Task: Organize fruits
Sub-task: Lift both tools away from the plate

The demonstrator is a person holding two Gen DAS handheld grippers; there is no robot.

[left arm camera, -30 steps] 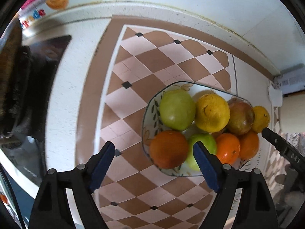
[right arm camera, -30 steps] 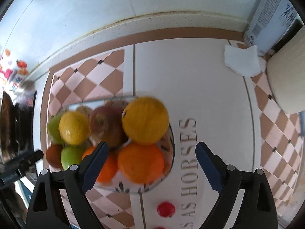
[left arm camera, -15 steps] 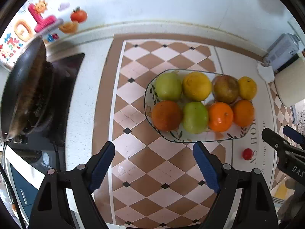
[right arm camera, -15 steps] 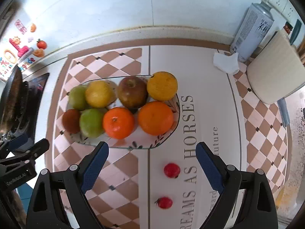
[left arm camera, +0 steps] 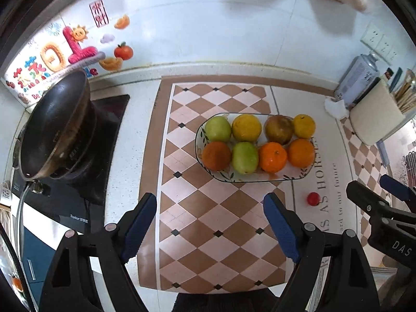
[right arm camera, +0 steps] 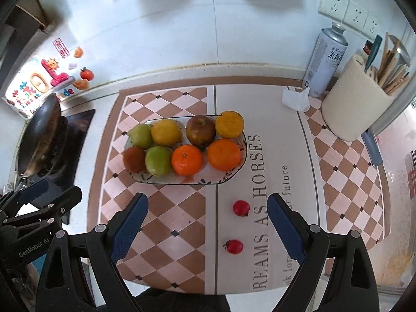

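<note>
The fruits are mostly gathered already: eight of them fill the long plate (right arm camera: 235,171) in two rows of four, its long axis running left to right across the mat in front of me. What is left out are two small red fruits. One (right arm camera: 241,208) lies on the mat just on my side of the plate's right end; the other (right arm camera: 234,246) lies nearer to me again, the pair roughly in line towards me. My right tongs (right arm camera: 207,230) hang above the mat with jaws spread wide and nothing in them, and both strays sit between their fingers in the right wrist view, so that hand is clearly the nearer. My left tongs (left arm camera: 210,227), also wide open and empty, face the plate's left half, with the strays off to their right.
</note>
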